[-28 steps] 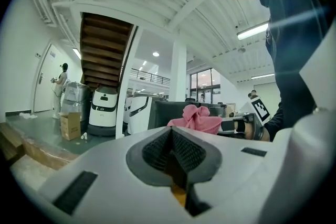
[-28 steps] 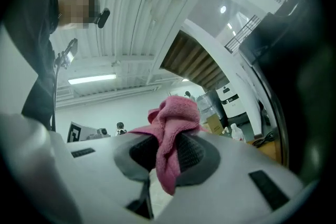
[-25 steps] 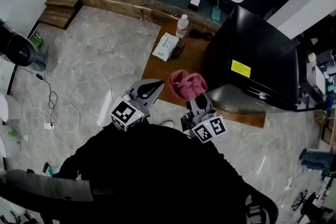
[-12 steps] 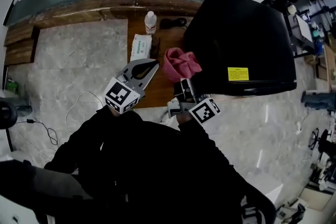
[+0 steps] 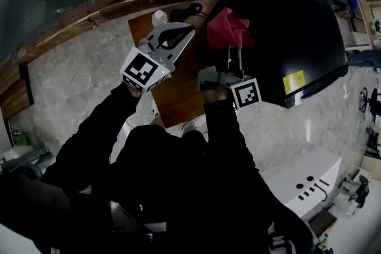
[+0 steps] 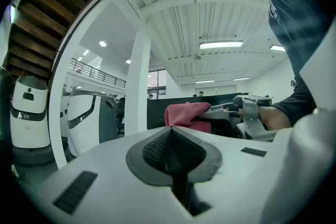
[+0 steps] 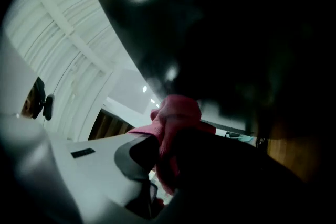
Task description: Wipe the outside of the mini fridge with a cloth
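Your right gripper [image 5: 233,52], clamped on the pink cloth [image 5: 228,27], has carried it from low over the wooden board [image 5: 178,98] up to the black mini fridge's [image 5: 286,15] top corner, so wiping looks ready to begin, while your left gripper [image 5: 183,31] hangs closed and empty.

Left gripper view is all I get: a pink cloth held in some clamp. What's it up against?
Observer: A black mini fridge. The head view shows the pink cloth at that fridge's left edge.
Operator: Is the clamp really gripping it?
Observer: Yes. The right gripper view shows the right gripper shut on the cloth.
Operator: Anything stuck on the fridge?
Observer: A yellow label, close to one edge.
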Available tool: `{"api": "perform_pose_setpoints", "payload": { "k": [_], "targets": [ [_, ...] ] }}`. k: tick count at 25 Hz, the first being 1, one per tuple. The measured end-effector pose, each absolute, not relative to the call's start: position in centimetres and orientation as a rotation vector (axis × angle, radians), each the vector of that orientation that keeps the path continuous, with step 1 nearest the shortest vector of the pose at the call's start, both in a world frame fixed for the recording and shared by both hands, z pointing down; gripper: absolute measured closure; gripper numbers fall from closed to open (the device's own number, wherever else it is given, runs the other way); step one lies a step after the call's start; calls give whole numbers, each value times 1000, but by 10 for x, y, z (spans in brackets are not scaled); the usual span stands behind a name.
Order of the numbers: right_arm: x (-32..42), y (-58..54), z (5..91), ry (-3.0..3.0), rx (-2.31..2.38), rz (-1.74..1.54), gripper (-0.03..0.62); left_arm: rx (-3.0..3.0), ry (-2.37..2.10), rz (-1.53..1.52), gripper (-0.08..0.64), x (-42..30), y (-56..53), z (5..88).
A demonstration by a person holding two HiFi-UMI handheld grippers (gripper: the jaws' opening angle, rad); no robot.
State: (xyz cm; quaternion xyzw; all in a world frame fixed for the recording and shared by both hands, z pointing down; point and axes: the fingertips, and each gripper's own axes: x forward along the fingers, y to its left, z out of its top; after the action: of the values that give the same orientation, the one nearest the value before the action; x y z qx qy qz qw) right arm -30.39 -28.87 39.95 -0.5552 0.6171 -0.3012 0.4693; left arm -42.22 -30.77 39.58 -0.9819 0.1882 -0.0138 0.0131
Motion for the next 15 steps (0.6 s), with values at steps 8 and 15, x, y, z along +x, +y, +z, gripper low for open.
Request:
{"api": "perform_pose_setpoints", "payload": {
  "k": [8,15],
  "targets": [
    [-268,-315,432,1190,-1366,-804,537,-3147,468,-63,555,-401,-318,424],
    [-260,-322,519,1010,-1386,-948,537,-3163,443,-160,555,-385,-334,465]
  ]
}}
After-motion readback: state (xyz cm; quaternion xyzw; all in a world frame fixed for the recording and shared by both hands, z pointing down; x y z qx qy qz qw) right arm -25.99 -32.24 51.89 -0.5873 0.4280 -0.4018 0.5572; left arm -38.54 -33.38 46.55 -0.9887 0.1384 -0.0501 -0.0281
